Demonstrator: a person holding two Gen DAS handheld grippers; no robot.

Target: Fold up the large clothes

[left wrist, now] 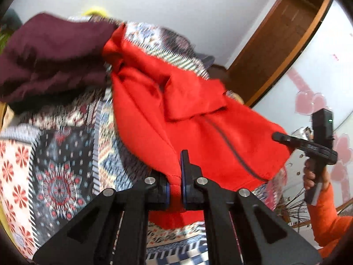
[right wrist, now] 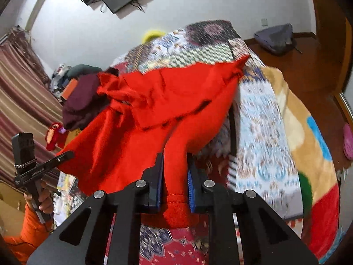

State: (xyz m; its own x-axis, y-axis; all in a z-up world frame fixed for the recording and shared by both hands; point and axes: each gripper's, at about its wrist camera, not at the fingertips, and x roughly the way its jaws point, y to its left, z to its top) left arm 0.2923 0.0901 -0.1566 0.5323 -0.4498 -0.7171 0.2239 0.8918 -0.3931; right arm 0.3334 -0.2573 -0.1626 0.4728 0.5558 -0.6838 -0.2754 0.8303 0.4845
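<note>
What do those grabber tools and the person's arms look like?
Each black gripper, left and right, has angular arms with triangular cut-outs, silver round bolts and blue-padded jaws. Each has a boxy black camera on top. The person wears bright orange sleeves.

Blurred patterned bedspread (left wrist: 66, 154)
</note>
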